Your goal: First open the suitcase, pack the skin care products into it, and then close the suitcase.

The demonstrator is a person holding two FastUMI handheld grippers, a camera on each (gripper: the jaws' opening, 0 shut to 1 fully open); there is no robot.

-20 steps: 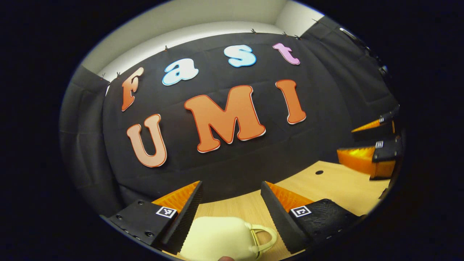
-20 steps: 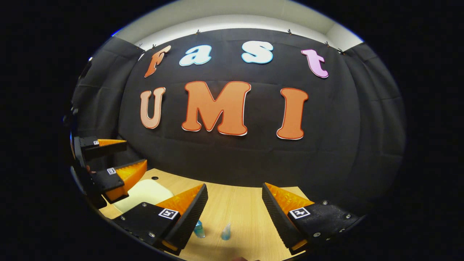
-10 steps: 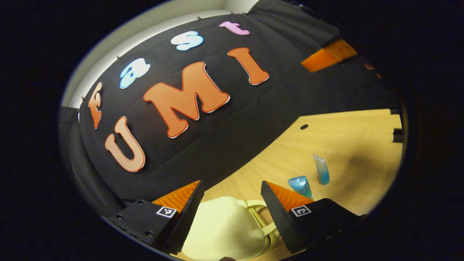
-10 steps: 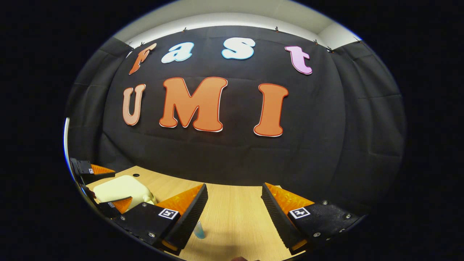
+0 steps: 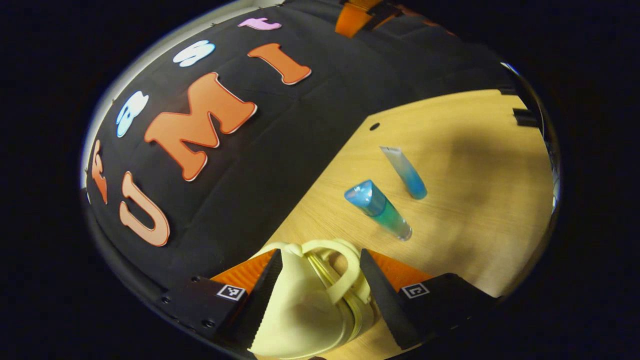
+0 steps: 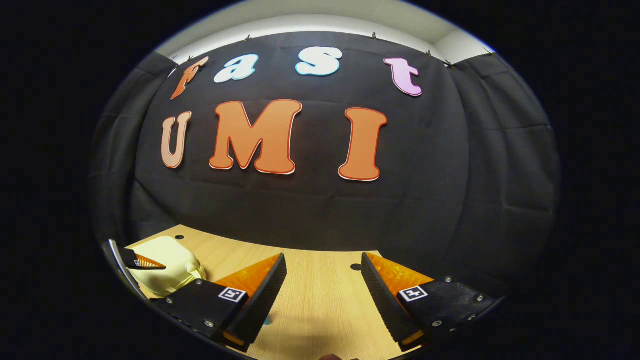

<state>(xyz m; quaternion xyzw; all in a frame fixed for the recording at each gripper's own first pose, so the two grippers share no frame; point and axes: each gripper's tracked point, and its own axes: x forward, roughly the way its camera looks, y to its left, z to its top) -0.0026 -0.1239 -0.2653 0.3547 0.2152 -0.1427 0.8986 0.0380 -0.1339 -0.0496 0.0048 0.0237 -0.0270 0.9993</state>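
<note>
Now the left gripper (image 5: 317, 280) has tilted hard and swung down toward the suitcase (image 5: 305, 310), a small pale yellow case lying shut on the counter (image 5: 475, 210). A second ago only its top and handle showed low between the fingers; now the case sits between them, with the handle (image 5: 345, 270) and the zip seam facing the camera. The left fingers are spread, one on each side of the case, and I cannot tell whether either one touches it. This looks like the start of the opening step: the case is not yet open and nothing is packed.

The same tilt has brought two skin care tubes into the left gripper view. A teal tube (image 5: 378, 210) lies on the counter just beyond the case, and a blue tube (image 5: 406, 172) lies a little farther off, near it but apart. Neither blocks the case.

In the right gripper view, the right gripper (image 6: 322, 290) hovers over bare counter with its fingers spread and nothing between them. It has drifted slightly, so the case now shows at the far left, with a fingertip of the left gripper over it. The handle lies right beside the zip seam, so it may get in the way of a clean grip there.
</note>
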